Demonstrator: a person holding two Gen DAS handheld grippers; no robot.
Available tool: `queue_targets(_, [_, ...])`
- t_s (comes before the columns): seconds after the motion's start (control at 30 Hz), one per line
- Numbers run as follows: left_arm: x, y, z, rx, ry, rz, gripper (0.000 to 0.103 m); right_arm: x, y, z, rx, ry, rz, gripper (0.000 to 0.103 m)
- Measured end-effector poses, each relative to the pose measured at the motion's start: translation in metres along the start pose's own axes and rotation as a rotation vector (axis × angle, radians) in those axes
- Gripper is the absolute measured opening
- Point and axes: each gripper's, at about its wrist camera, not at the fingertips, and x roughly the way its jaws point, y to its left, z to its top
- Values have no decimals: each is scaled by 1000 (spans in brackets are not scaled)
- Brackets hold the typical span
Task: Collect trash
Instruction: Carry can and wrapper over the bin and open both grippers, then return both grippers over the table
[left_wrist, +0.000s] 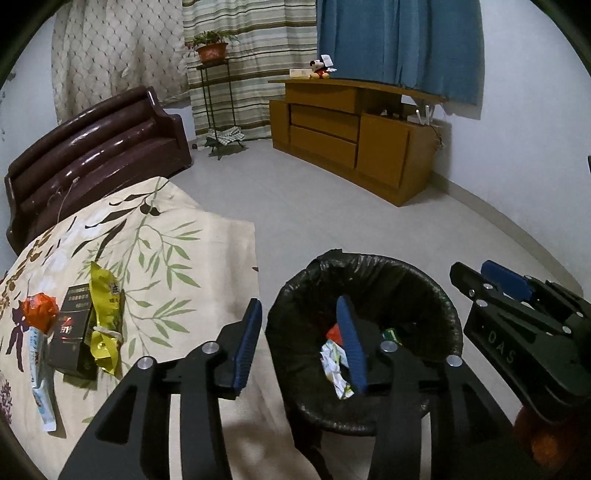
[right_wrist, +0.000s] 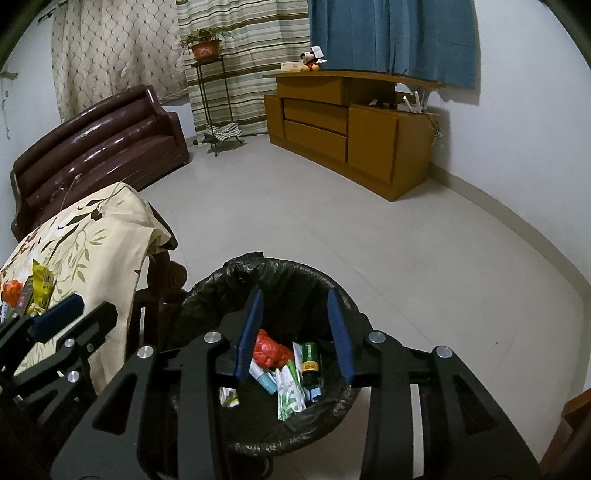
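While both grippers hang over the bin, the job reads as sitting between a drop and the next pickup. Furthest left, on the leaf-patterned tablecloth, four pieces of trash wait: a toothpaste tube, an orange wrapper, a black box and a yellow snack bag, the bag lying partly over the box. Next comes the left gripper, its jaws partly apart with nothing between them; one finger hangs over the table's edge, the other over the bin. Further right stands the black-lined trash bin, which already holds a red wrapper, a green bottle and some crumpled paper. Above it sits the right gripper, jaws likewise partly apart and empty. By this judgement, the next move calls for swinging one gripper back left to the table, widening its jaws and closing on a wrapper.
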Motion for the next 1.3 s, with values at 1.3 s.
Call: queue_targets(1.3, [-76,140,-56,-219,-14,211,63,-52,112,-32,-142,25,151,58])
